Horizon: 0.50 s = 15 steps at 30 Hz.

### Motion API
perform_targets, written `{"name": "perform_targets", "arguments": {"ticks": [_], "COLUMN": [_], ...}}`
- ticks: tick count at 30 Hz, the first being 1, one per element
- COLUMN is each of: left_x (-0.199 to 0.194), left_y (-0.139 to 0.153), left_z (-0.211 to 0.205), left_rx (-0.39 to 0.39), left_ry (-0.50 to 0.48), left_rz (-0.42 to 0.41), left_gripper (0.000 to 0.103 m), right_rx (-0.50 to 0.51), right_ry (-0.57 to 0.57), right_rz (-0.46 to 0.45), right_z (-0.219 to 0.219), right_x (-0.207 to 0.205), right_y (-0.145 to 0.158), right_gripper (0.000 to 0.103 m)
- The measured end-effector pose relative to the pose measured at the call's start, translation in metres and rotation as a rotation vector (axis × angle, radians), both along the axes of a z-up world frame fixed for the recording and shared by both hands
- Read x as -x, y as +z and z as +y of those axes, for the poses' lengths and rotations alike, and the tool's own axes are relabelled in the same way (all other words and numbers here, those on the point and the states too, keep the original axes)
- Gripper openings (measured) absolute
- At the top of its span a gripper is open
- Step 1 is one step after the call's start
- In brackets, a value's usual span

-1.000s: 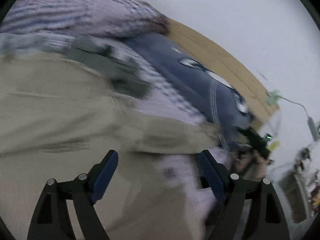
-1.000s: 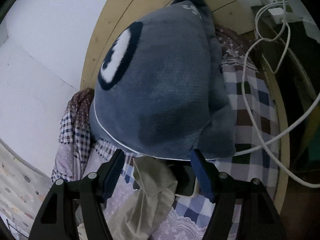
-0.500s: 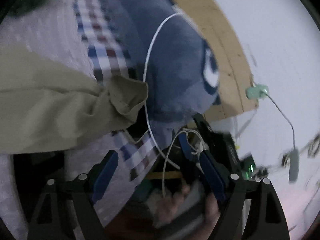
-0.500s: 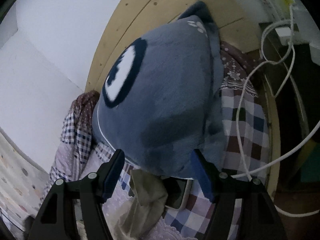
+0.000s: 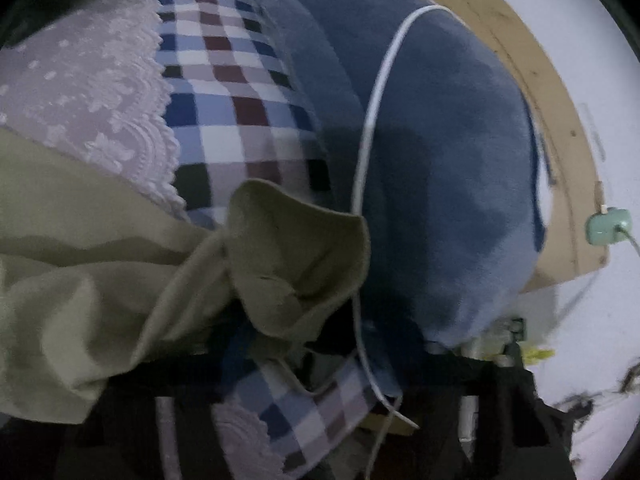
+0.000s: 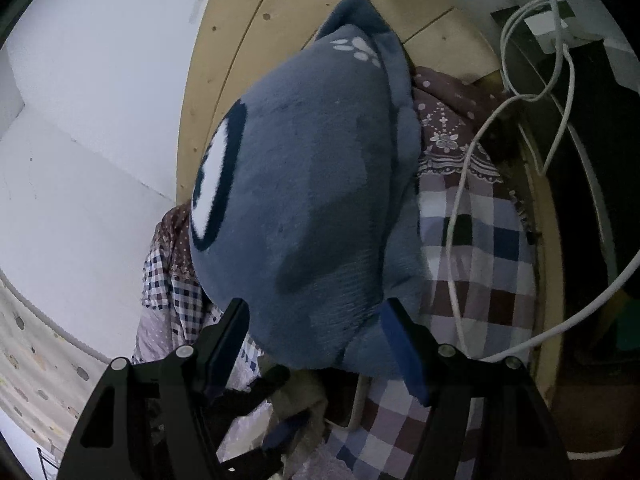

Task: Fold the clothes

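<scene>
The jaws of the left gripper [image 6: 276,412] are proving hard to read: in the left wrist view they are lying buried in dark blur under the cloth. In the right wrist view one black finger and one blue pad are showing with a wad of the khaki garment [image 5: 80,280] between them, so they are probably pinching it, though I cannot tell for sure. The garment is bunching up just ahead and to the left of those jaws, crumpled over the lace-edged cloth [image 5: 80,92] and the checked bedcover [image 5: 224,92].

The jaws of the right gripper [image 6: 314,308] are standing wide apart and gripping nothing, with the blue plush cushion [image 6: 312,200] looming straight ahead of them and a white cable [image 6: 460,208] trailing to their right.

Folding well here is going to mean pulling the garment flat and clear of the cushion and the cable, taking hold at an edge rather than a bunch. Its outline, and which edge is in hand, are going unseen.
</scene>
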<state>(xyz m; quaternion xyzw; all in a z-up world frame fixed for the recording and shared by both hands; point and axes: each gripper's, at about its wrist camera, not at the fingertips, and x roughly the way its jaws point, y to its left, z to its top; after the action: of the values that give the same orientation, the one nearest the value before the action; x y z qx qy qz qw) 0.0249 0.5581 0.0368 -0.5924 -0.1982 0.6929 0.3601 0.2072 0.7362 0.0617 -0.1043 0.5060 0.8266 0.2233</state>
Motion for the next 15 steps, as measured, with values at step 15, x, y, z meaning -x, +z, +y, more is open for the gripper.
{"name": "perform_targets", "arguments": {"ticks": [15], "left_x": [0.013], "left_y": [0.101], "left_z": [-0.081], "left_rx": [-0.125], "left_ry": [0.024], "left_rz": [0.117], "left_gripper": [0.002], "right_rx": [-0.073], "right_ry": [0.175], "right_rz": [0.0], "right_z": [-0.025], "right_x": [0.028], "right_y": [0.012], "right_gripper": [0.073]}}
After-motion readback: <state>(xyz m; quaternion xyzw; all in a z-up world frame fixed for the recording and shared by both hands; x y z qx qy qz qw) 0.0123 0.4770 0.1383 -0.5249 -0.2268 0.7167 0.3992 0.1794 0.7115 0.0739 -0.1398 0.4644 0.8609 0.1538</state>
